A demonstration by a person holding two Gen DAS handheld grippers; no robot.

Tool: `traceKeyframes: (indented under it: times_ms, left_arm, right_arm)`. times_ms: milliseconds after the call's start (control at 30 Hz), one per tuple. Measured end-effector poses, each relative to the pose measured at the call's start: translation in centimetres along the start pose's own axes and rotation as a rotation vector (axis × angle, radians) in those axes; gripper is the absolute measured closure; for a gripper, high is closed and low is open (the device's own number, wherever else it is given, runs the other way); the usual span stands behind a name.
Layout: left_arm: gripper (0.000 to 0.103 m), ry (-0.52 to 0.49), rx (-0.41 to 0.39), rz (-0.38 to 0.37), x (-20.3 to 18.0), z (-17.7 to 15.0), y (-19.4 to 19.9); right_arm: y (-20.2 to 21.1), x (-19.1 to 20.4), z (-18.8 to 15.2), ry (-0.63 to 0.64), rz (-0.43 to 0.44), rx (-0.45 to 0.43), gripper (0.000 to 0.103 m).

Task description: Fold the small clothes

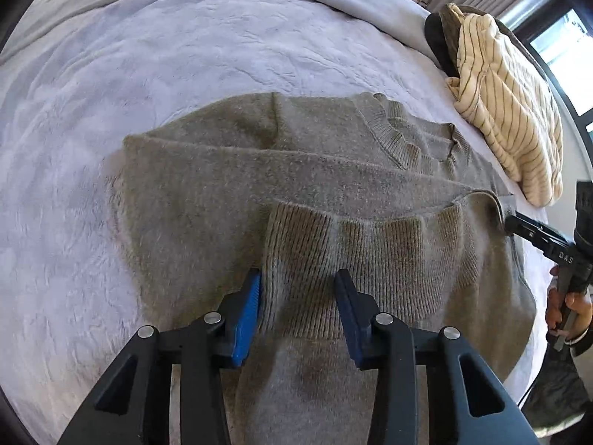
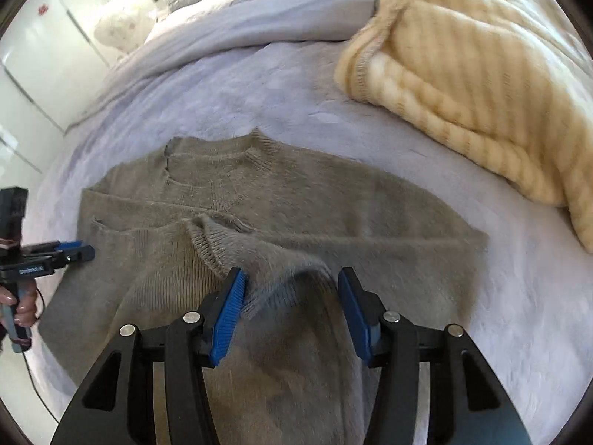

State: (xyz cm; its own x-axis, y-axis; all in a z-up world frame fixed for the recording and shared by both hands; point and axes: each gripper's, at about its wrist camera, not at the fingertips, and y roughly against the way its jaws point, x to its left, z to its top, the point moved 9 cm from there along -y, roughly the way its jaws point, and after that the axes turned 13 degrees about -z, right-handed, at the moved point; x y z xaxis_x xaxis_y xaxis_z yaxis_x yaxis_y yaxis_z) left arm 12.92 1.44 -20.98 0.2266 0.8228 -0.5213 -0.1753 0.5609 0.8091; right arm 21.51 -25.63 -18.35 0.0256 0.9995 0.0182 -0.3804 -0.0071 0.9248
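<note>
Though its lower hem runs out of frame beneath the left gripper, the olive-grey sweater lies flat on the pale blanket, neck toward the striped cream garment; jaws spread, nothing pinched. From the right wrist, blur softens everything: the right gripper stands spread over a folded sleeve cuff, collar pointing away.

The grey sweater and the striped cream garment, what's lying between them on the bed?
Nothing: only bare lilac bedspread separates the grey sweater from the striped cream garment, clearest in the right wrist view.
</note>
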Motion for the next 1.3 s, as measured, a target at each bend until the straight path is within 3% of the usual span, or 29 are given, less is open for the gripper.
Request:
traceKeyframes:
  times_ms: [100,167,333,433,633,667,700,733,800,900,1067,1200,1300]
  left_arm:
    - [0.061,0.008,0.002,-0.018,0.0,-0.2,0.1]
    - [0.054,0.014,0.006,-0.032,-0.2,-0.2,0.0]
    - [0.052,0.015,0.026,-0.051,-0.5,-0.9,0.4]
    - [0.052,0.032,0.028,-0.070,-0.2,-1.2,0.4]
    - [0.052,0.026,0.013,-0.034,-0.8,-0.8,-0.5]
    - [0.055,0.022,0.009,-0.021,-0.9,-0.8,-0.6]
    - [0.066,0.008,0.001,0.000,-1.0,-0.8,-0.5]
    - [0.094,-0.008,-0.002,0.014,-1.1,-0.9,-0.4]
    - [0.093,-0.044,-0.033,0.037,-1.6,-1.0,0.6]
    - [0.093,-0.074,-0.106,0.011,-3.0,-0.9,3.4]
    - [0.093,-0.097,-0.214,-0.015,-4.8,1.2,7.4]
    - [0.093,-0.135,-0.268,0.021,-4.8,4.9,7.7]
    - [0.093,-0.144,-0.261,0.075,-3.4,7.0,5.1]
  right_arm:
    - [0.7,-1.1,-1.1,0.026,-0.031,0.005,0.047]
    - [0.7,-1.1,-1.5,0.068,-0.045,0.014,0.047]
    - [3.2,-0.4,-3.0,0.107,-0.010,-0.008,0.046]
    - [3.6,-0.9,-4.0,0.138,-0.067,-0.012,0.046]
    - [-0.4,-0.8,-0.4,0.034,-0.051,0.003,0.046]
    - [-1.2,-0.3,0.1,0.018,-0.040,0.017,0.054]
    - [-1.4,0.2,0.3,0.015,-0.032,0.024,0.069]
    - [-1.2,0.7,0.4,0.026,-0.032,0.019,0.096]
    - [-0.3,1.4,0.3,0.064,-0.078,-0.012,0.097]
    - [2.8,1.9,0.2,0.112,-0.117,-0.079,0.097]
    - [6.9,0.8,2.2,0.079,-0.143,-0.164,0.097]
    - [6.4,-0.1,4.7,0.039,-0.158,-0.167,0.097]
    - [3.6,-1.1,5.9,-0.015,-0.164,-0.129,0.097]
